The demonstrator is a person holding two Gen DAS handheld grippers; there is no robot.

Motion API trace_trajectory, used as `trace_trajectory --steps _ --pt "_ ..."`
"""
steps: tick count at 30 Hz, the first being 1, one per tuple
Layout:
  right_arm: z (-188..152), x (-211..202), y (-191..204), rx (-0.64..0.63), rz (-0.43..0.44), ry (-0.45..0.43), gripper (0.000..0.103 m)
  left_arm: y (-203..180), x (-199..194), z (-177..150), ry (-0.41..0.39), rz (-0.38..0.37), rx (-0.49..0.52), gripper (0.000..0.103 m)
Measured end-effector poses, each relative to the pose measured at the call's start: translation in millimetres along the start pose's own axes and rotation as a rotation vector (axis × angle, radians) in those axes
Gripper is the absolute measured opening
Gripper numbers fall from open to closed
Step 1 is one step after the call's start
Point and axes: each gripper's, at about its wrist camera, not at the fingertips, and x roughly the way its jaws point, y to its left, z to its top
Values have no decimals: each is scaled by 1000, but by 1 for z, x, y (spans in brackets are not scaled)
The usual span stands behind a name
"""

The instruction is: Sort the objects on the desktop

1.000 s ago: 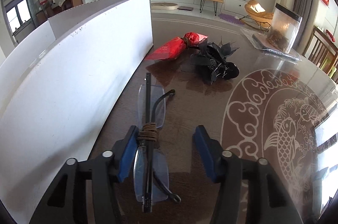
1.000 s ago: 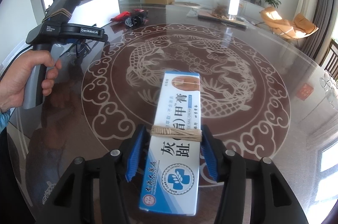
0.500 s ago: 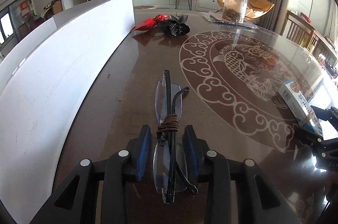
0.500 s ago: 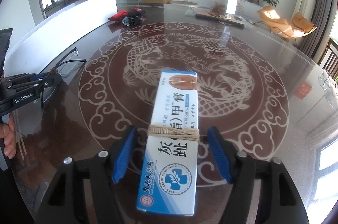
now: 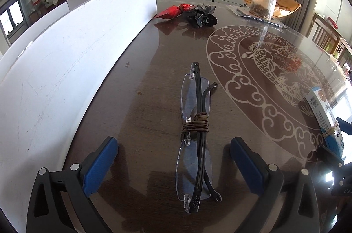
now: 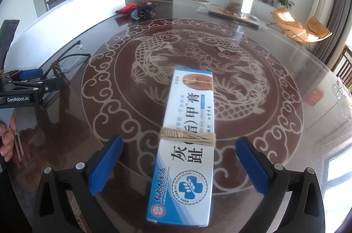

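Note:
Folded rimless glasses point(image 5: 195, 123), tied with brown cord, lie on the dark table between the blue pads of my left gripper point(image 5: 172, 145). Its jaws are opening and stand far apart, touching nothing. A white-and-blue ointment box point(image 6: 189, 101), bound with tan string, lies flat on the koi-pattern glass top between the pads of my right gripper point(image 6: 179, 141). Those jaws are opening too, with clear gaps on both sides of the box. The right wrist view shows the left gripper point(image 6: 33, 77) and the glasses point(image 6: 70, 59) at far left. The box point(image 5: 323, 110) appears at the left wrist view's right edge.
A long white board point(image 5: 66, 57) stands along the table's left side. A red packet point(image 5: 171, 12) and a black flower-like bundle point(image 5: 203, 17) lie at its far end. A clear container point(image 5: 263, 3) stands at the back. A hand point(image 6: 7, 138) holds the left gripper's handle.
Both grippers went from shut on their objects to wide apart, letting go of the glasses and the box. The left gripper first carried the glasses back along the board, away from the red packet.

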Motion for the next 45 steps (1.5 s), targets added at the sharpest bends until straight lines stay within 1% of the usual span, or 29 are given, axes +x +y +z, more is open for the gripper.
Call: trace_trajectory --steps 29,32,35,38,41,43,44,45 --pt "1 3 -3 23 27 13 103 -1 1 0 0 0 -2 103" --pt "1 3 -3 24 28 13 103 0 0 0 4 -8 2 103" --pt "1 3 -4 27 35 12 103 1 -1 -1 13 -32 25 103" --pt "1 3 -4 31 41 11 103 0 -1 -2 15 -36 40 103" --pt "7 7 -1 -1 49 45 103 1 -2 -3 21 -48 60 103" --pt "17 13 -1 -23 66 99 103 1 0 0 35 -56 74 103" --pt "21 15 -2 -25 77 119 101 1 1 3 45 -57 79 103" --pt "25 16 -2 -28 78 130 90 1 2 6 43 -65 91 88"
